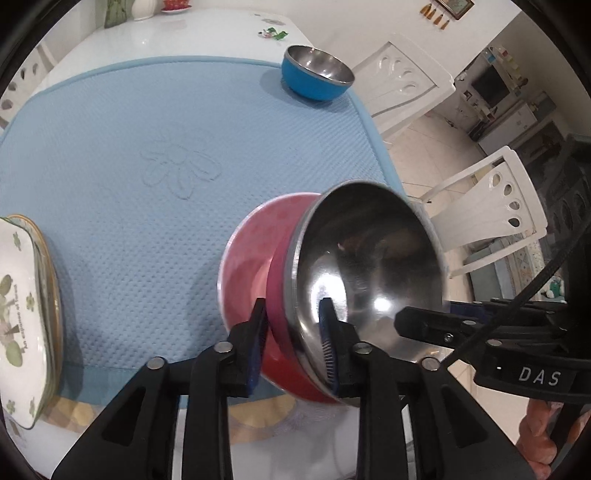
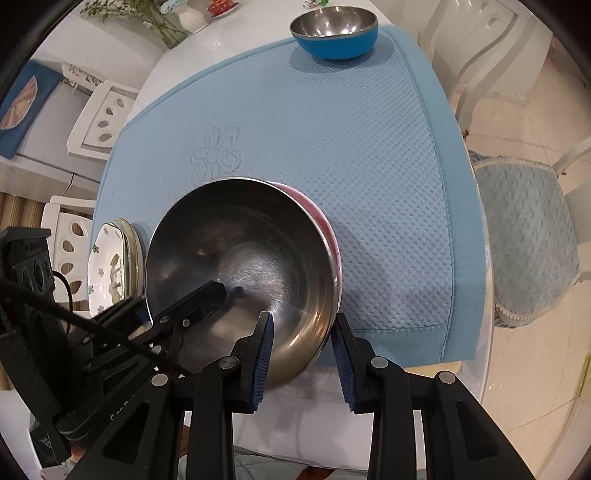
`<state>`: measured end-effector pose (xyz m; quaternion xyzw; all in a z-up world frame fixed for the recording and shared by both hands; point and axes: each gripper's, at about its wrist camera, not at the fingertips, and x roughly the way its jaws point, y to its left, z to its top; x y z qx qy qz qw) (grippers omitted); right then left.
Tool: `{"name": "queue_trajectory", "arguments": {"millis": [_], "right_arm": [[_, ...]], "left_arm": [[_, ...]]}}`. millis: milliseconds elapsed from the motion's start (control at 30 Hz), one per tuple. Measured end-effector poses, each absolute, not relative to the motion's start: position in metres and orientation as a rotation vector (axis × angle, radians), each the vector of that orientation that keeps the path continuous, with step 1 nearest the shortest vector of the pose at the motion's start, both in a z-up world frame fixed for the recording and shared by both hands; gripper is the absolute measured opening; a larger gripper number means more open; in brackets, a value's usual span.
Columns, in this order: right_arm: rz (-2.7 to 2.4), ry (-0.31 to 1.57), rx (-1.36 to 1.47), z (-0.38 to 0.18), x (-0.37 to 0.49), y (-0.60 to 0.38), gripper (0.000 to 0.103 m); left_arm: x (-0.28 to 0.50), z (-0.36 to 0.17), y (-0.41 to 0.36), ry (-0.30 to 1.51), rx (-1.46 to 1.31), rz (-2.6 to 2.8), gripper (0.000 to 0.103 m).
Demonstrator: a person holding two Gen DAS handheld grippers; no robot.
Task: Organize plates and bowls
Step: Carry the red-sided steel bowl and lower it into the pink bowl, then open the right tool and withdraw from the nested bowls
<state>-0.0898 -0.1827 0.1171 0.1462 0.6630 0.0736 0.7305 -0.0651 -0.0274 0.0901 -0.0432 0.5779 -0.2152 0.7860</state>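
Note:
My left gripper (image 1: 295,332) is shut on the rim of a red bowl with a steel inside (image 1: 369,266), held tilted over the near right edge of the blue mat (image 1: 166,166). A pink bowl (image 1: 251,251) lies right behind it. In the right wrist view the same red bowl (image 2: 240,266) fills the middle. My right gripper (image 2: 303,350) straddles its near rim with the jaws apart, not clamped. A blue bowl (image 1: 314,74) stands at the mat's far right corner, also in the right wrist view (image 2: 334,31). Stacked flowered plates (image 1: 26,302) sit at the mat's near left.
White chairs (image 1: 491,210) stand to the right of the table. A cushioned chair (image 2: 524,236) is close on the right. A vase and small items (image 1: 144,9) stand at the far end of the white table (image 1: 166,37).

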Motion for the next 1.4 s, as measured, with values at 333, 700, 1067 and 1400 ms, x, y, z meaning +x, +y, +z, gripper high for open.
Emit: {"name": "queue_trajectory", "arguments": {"millis": [333, 700, 1067, 1400], "right_arm": [[0.175, 1.458, 0.325, 0.118, -0.090, -0.180, 0.032], [0.193, 1.448, 0.359, 0.122, -0.089, -0.181, 0.032], [0.214, 1.458, 0.391, 0.123, -0.086, -0.177, 0.032], [0.207, 1.280, 0.515, 0.156, -0.072, -0.187, 0.032]], "left_arm": [[-0.060, 0.096, -0.013, 1.226, -0.052, -0.427, 0.034], [-0.057, 0.097, 0.000, 1.211, -0.027, -0.372, 0.034], [-0.062, 0.104, 0.009, 1.199, -0.047, -0.373, 0.035], [-0.048, 0.130, 0.025, 1.151, -0.058, -0.334, 0.034]]}}
